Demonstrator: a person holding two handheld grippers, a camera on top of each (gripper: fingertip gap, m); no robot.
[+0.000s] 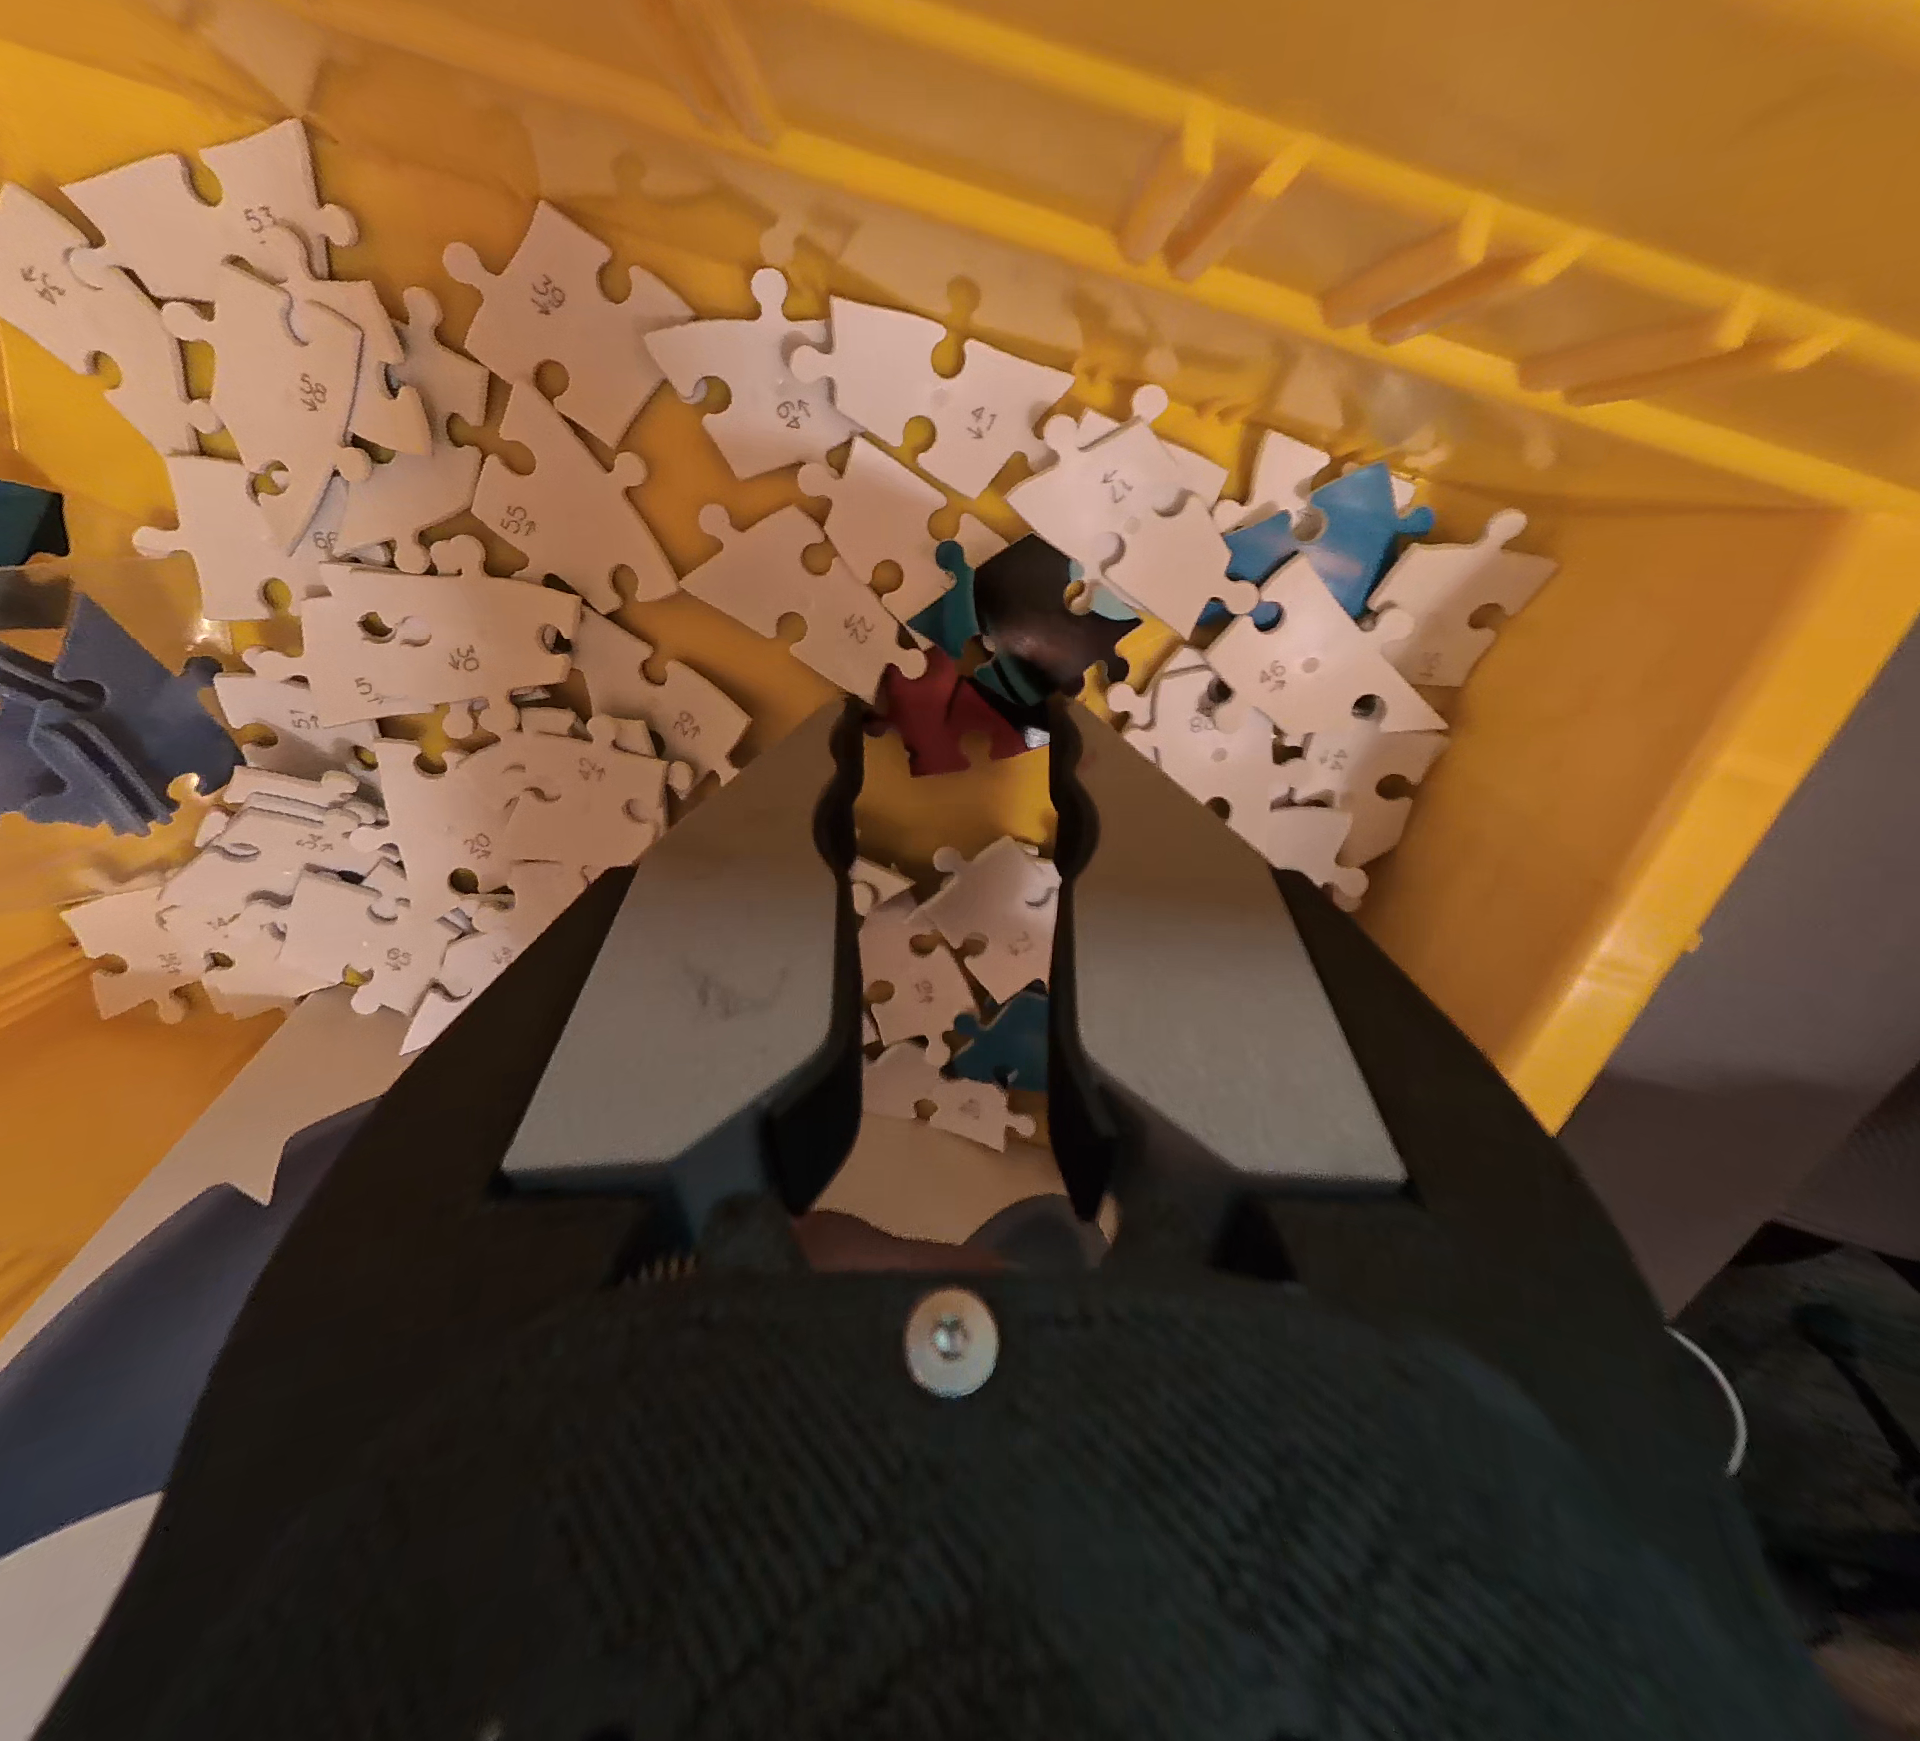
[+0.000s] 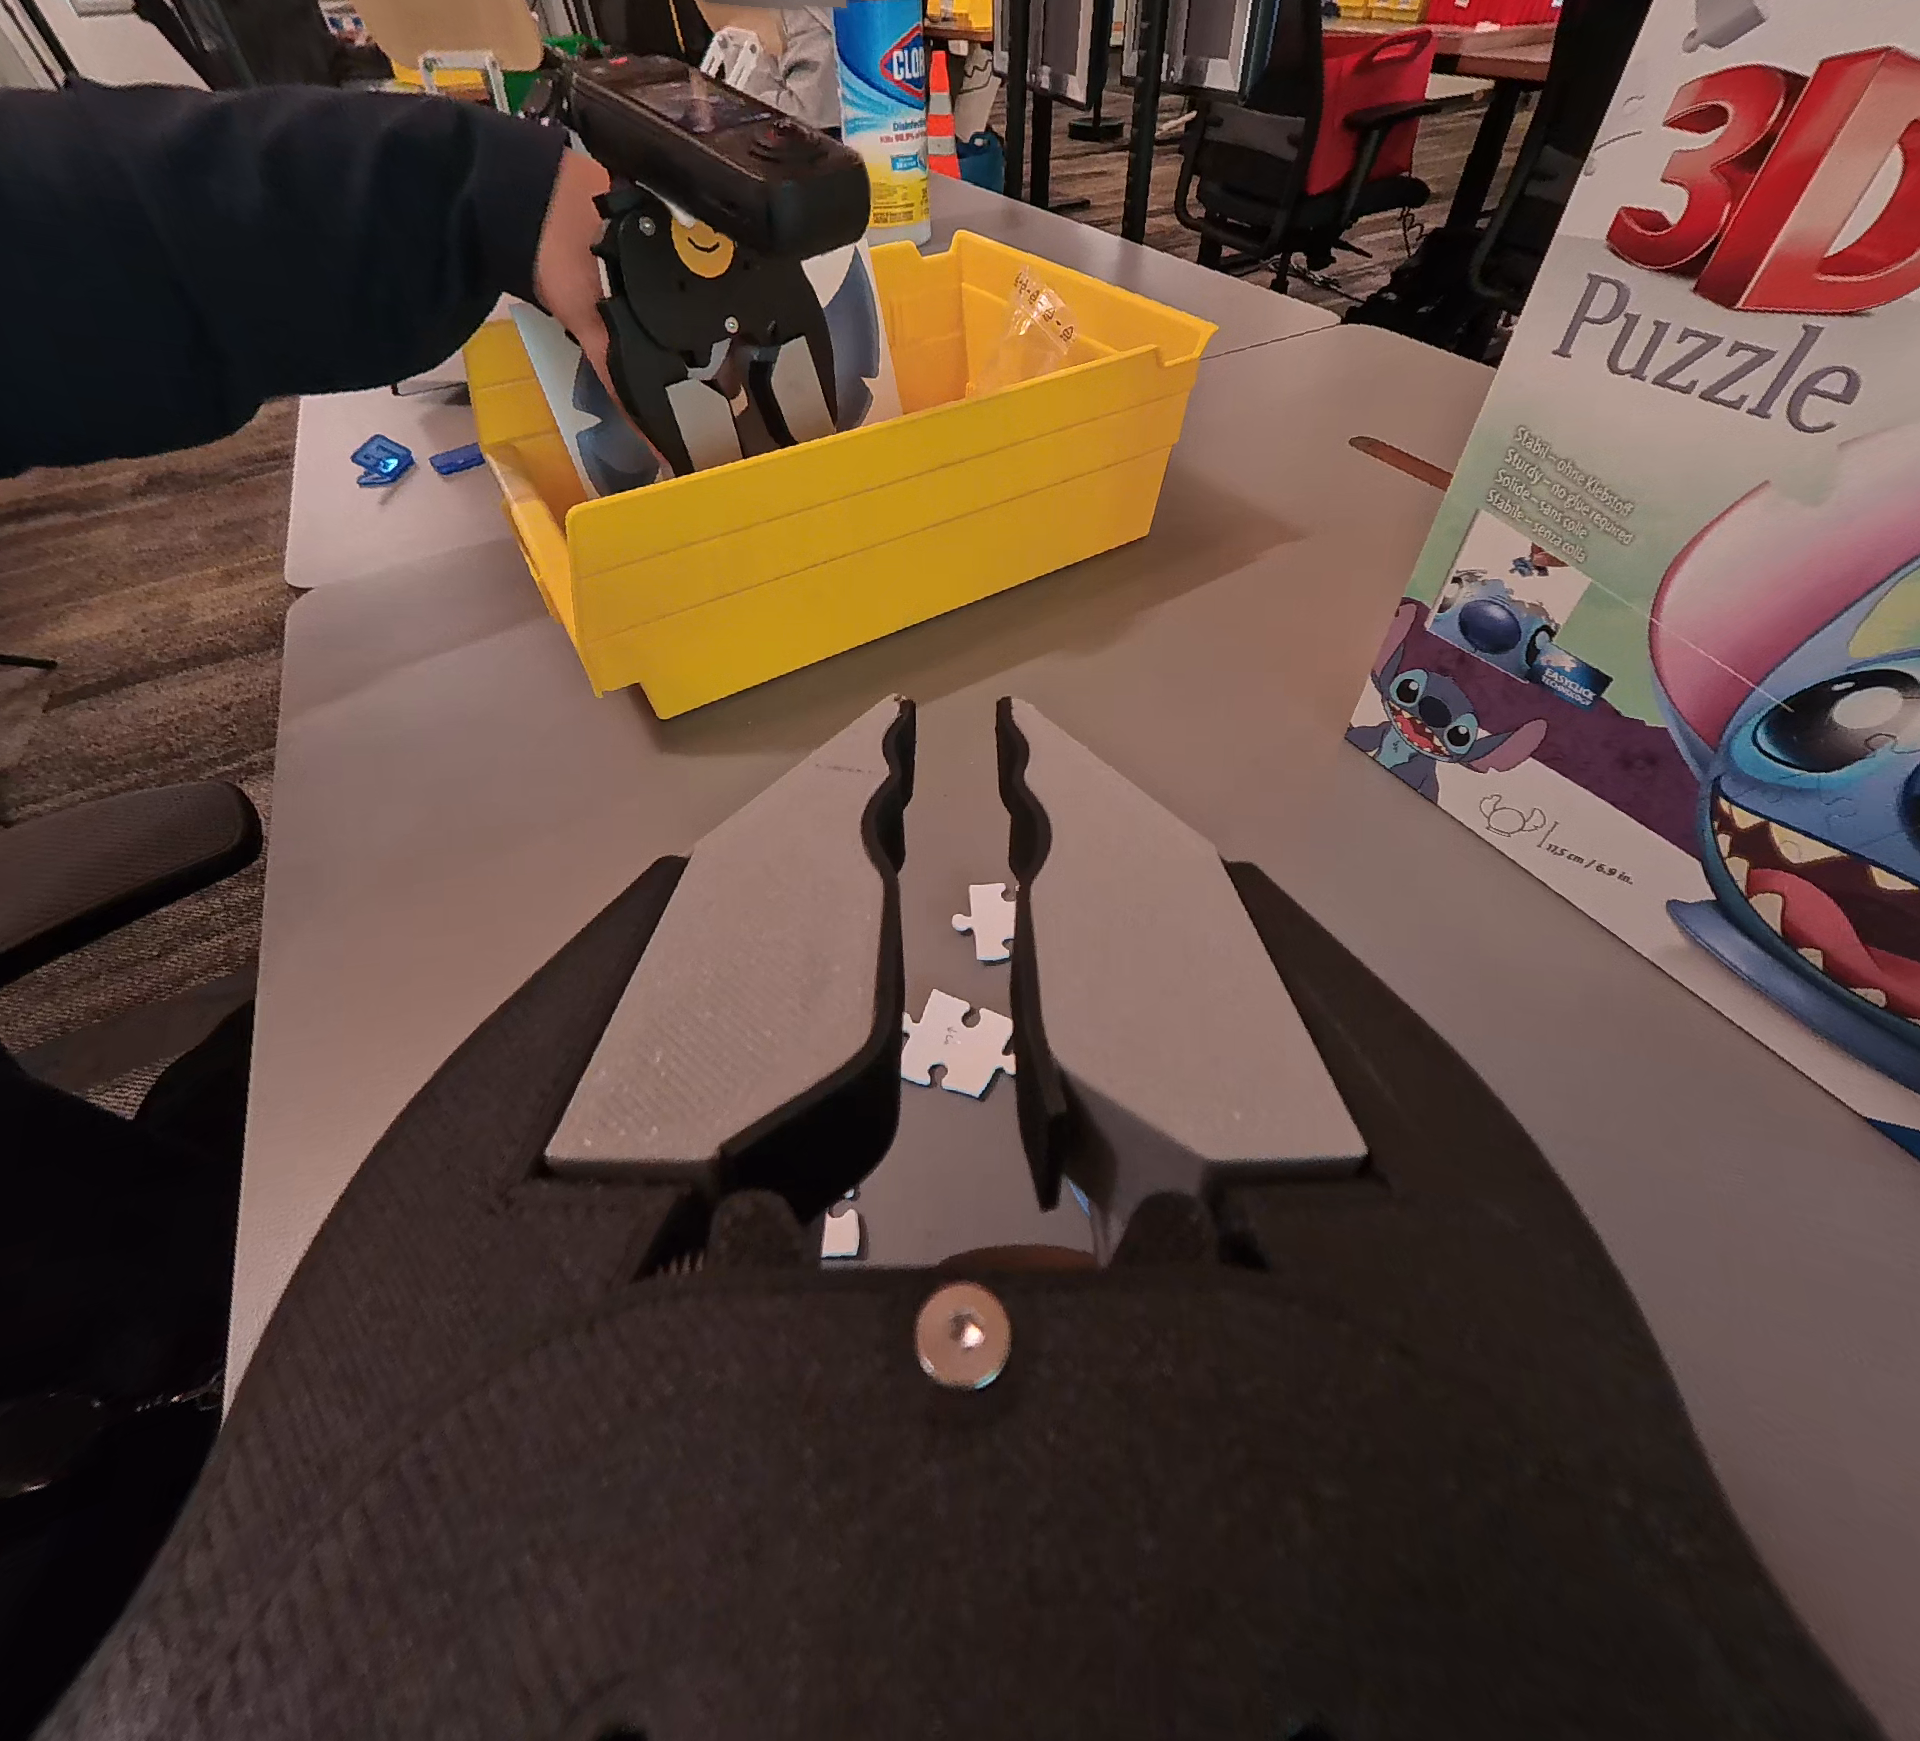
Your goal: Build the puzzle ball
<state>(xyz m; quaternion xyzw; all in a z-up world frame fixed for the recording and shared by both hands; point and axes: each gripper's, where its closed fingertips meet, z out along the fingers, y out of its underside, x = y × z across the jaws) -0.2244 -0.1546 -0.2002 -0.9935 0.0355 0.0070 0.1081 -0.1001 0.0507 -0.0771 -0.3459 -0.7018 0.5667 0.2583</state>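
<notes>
In the left wrist view, my left gripper (image 1: 951, 717) is open and reaches down into the yellow bin (image 1: 1143, 29). Many white face-down puzzle pieces (image 1: 520, 507) cover the bin floor. A red piece (image 1: 940, 723) lies just past the fingertips, with a dark teal piece (image 1: 1023, 621) behind it and a blue piece (image 1: 1345, 528) to the right. In the right wrist view, my right gripper (image 2: 954, 709) is open and empty, low over the grey table (image 2: 468, 808). Two white pieces (image 2: 984, 920) (image 2: 954, 1052) lie on the table between its fingers. The left gripper (image 2: 727, 382) shows inside the bin (image 2: 862, 548).
The puzzle box (image 2: 1662, 548) stands at the right of the table. A printed sheet (image 2: 857, 320) and a clear plastic bag (image 2: 1029, 320) sit in the bin. A wipes canister (image 2: 883, 91) stands behind it. Blue clips (image 2: 379, 457) lie at the left. A third white piece (image 2: 840, 1229) lies under the right gripper. One gripper's finger ends stand about 25 cm off the other's.
</notes>
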